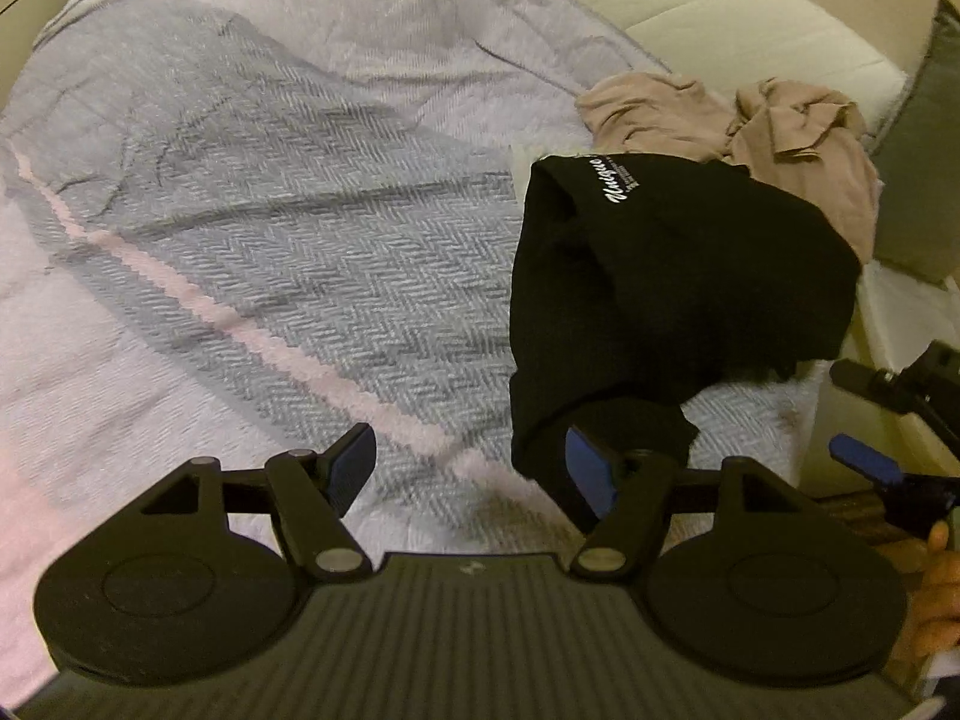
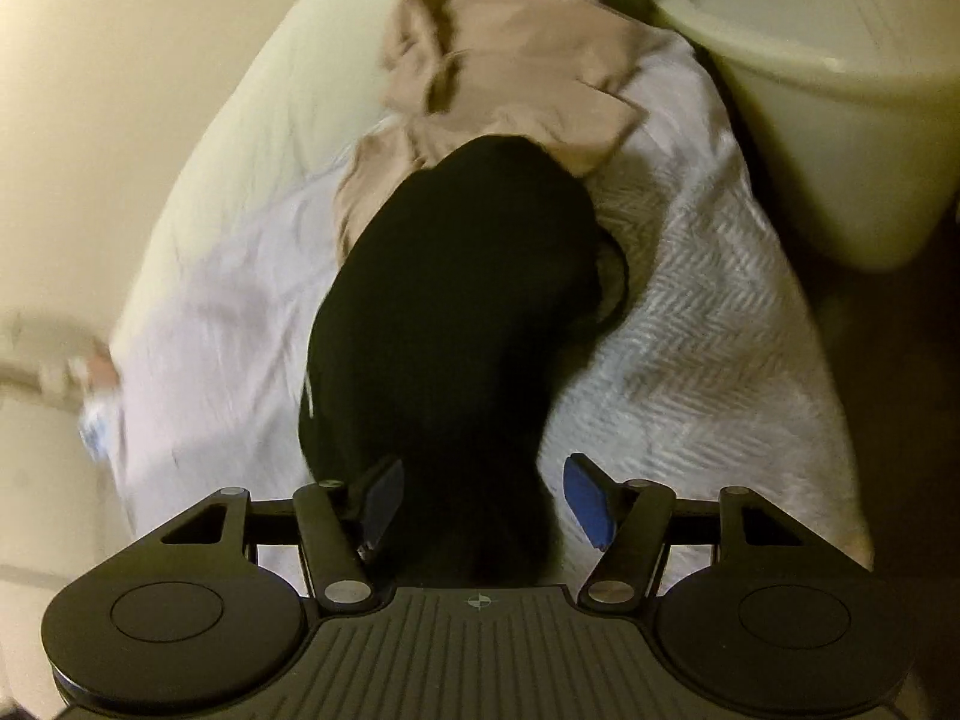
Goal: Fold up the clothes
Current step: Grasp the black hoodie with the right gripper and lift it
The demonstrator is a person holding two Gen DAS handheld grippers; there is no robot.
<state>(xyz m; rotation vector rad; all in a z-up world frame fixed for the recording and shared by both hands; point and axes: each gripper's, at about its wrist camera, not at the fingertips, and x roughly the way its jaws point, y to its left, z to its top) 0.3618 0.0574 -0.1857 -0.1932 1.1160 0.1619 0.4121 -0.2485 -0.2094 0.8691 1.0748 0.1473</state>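
Observation:
A black garment (image 1: 678, 276) with white lettering lies bunched on the bed's grey herringbone blanket (image 1: 270, 228), at the right of the left wrist view. My left gripper (image 1: 471, 471) is open; the garment's lower edge drapes over its right finger (image 1: 591, 474), the left finger is bare. In the right wrist view the black garment (image 2: 456, 300) runs down between the open jaws of my right gripper (image 2: 483, 501). My right gripper also shows at the far right of the left wrist view (image 1: 870, 420).
A crumpled beige garment (image 1: 750, 126) lies behind the black one, also seen in the right wrist view (image 2: 516, 60). A cream bin (image 2: 840, 90) stands beside the bed at right. A grey-green pillow (image 1: 924, 150) sits at the bed's right edge.

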